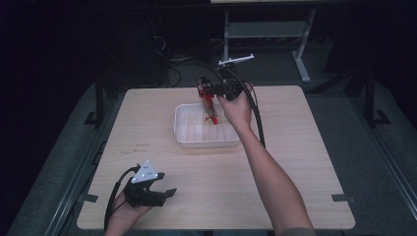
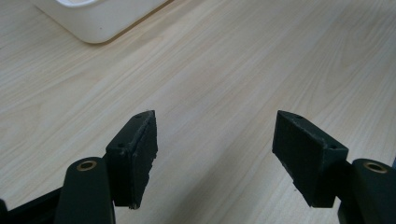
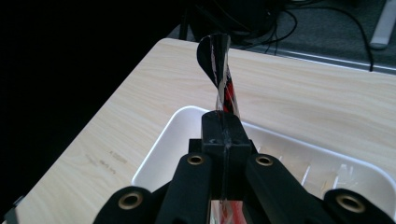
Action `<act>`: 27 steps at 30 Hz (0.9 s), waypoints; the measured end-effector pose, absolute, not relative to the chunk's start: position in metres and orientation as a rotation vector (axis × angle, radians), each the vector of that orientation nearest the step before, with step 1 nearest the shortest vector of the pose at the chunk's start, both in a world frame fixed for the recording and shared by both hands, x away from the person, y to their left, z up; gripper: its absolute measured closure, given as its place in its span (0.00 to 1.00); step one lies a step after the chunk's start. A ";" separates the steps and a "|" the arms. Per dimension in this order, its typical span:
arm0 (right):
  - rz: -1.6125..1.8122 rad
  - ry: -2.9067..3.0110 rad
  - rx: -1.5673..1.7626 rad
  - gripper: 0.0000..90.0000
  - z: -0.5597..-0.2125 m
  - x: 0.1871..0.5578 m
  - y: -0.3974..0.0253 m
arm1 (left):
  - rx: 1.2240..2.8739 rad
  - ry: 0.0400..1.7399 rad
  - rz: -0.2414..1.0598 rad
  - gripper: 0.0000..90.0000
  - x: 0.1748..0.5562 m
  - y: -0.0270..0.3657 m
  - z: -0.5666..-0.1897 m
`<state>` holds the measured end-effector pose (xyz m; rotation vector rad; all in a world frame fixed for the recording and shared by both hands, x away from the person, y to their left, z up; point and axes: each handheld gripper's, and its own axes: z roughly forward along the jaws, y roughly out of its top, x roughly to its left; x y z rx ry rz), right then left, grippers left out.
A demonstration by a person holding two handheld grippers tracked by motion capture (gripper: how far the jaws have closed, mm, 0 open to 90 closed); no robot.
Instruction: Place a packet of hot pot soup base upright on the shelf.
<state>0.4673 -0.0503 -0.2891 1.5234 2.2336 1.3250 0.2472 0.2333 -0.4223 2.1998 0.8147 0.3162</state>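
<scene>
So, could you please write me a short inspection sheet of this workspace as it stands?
Surface: pale wooden table, bare apart from the tray.
Job's things: white tray near the far middle; a red-and-clear wrapped packet hangs above it.
Clutter: nothing seen.
Grippers: right hand-held gripper, jaws shut on the packet over the tray; left hand-held gripper, jaws open and empty, low over the table's near left part.
Cables: a black cable trails from the right hand-held gripper along the forearm.
Surroundings: dark floor, metal frame legs beyond the table.
</scene>
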 end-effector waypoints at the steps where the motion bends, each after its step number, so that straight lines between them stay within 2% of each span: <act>1: 1.313 2.230 1.523 1.00 -0.290 0.470 -0.048 | 2.198 0.818 0.314 0.34 0.248 0.234 -0.423; 27: 1.238 2.193 1.557 1.00 -0.315 0.483 -0.021 | 2.186 0.825 0.323 0.34 0.249 0.239 -0.421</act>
